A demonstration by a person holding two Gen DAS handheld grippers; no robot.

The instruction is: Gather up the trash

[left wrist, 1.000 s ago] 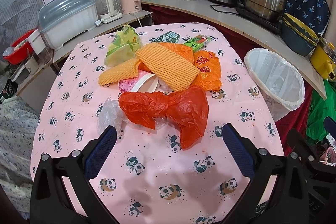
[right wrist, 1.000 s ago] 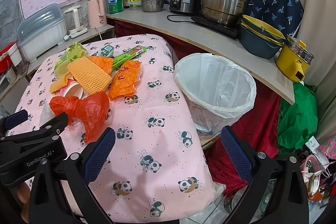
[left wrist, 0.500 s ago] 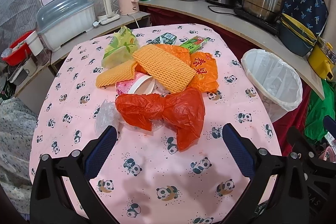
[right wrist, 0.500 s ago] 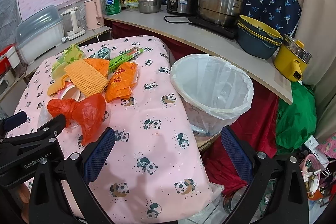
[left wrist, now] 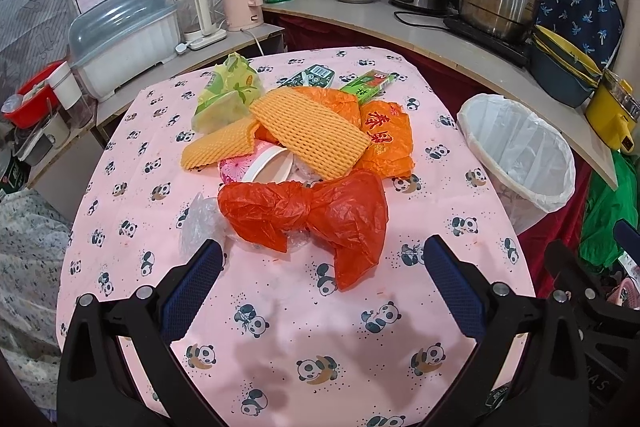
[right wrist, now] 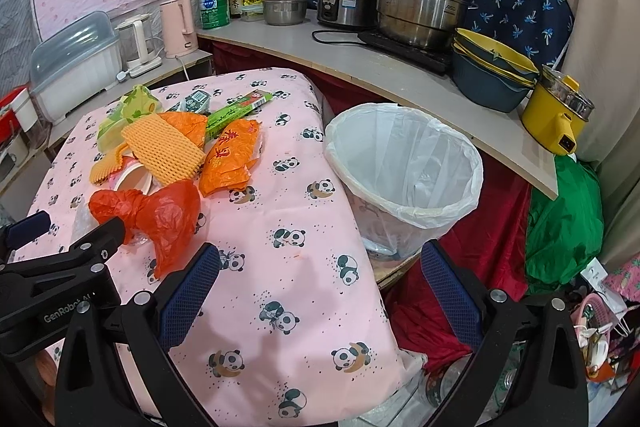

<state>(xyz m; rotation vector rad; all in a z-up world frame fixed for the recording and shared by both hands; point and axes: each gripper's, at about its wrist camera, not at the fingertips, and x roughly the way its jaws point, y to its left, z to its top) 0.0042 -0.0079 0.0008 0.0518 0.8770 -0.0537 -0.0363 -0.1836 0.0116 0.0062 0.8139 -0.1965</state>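
A pile of trash lies mid-table: a red plastic bag (left wrist: 312, 215) in front, orange foam netting (left wrist: 308, 131), an orange printed bag (left wrist: 386, 139), a yellow-green wrapper (left wrist: 226, 93), a green carton (left wrist: 366, 85), a paper cup (left wrist: 270, 165) and clear plastic (left wrist: 198, 223). The pile also shows in the right wrist view, with the red bag (right wrist: 160, 215) nearest. A bin with a white liner (right wrist: 404, 163) stands at the table's right edge; it also shows in the left wrist view (left wrist: 520, 155). My left gripper (left wrist: 322, 263) is open and empty, just short of the red bag. My right gripper (right wrist: 318, 269) is open and empty over the table's right front corner.
The table wears a pink panda cloth (left wrist: 280, 327). Behind it a counter (right wrist: 400, 67) holds steel pots, a rice cooker, stacked bowls and a yellow pot. A shelf at left holds kettles and a dish box (left wrist: 124, 39). Green and red bags (right wrist: 560, 219) lie on the floor at right.
Both grippers have drawn back slightly, so the pile and bin sit a bit farther off. Both stay open and empty.
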